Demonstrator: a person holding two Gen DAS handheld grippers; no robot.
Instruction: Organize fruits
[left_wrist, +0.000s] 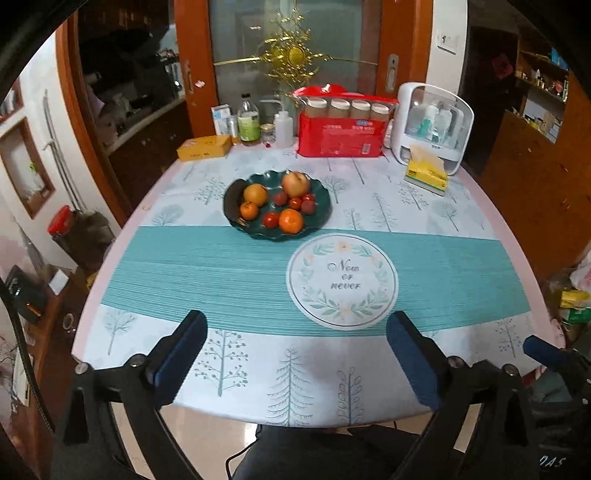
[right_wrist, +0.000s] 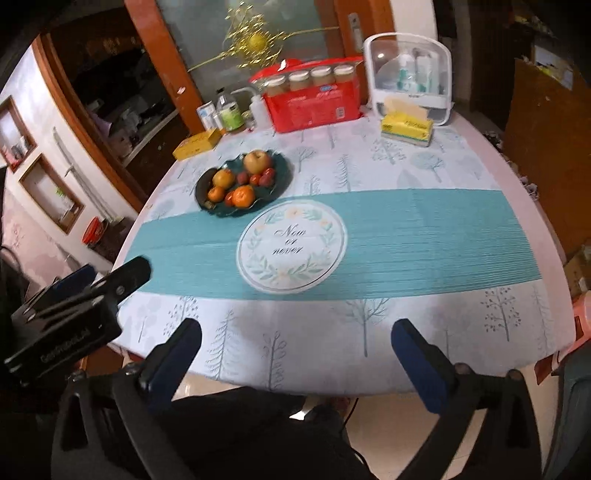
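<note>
Both views look down across a round table (left_wrist: 110, 295) covered by a tree-printed cloth with a teal band. The left gripper (left_wrist: 297, 325) hangs over the near edge with its jaws spread wide and nothing between its blue pads (left_wrist: 181, 354). The right gripper (right_wrist: 297, 334) likewise stands wide and empty; in its view the left gripper's black body enters at 9 o'clock.

The dark green plate (left_wrist: 321, 218) sits toward 12 o'clock of the left gripper, just beyond the teal band, and touches the rim of the round "Now or never" print (left_wrist: 341, 280) at that print's 10 o'clock. It holds an apple (left_wrist: 295, 183) at the far side, an orange (left_wrist: 290, 220) at the near side, several small red fruits (left_wrist: 294, 203) in the middle, and a dark banana (left_wrist: 232, 201) along the left rim.

A red package (left_wrist: 340, 134), a white organizer (left_wrist: 430, 123) and a yellow tissue pack (left_wrist: 424, 175) line the far edge.
</note>
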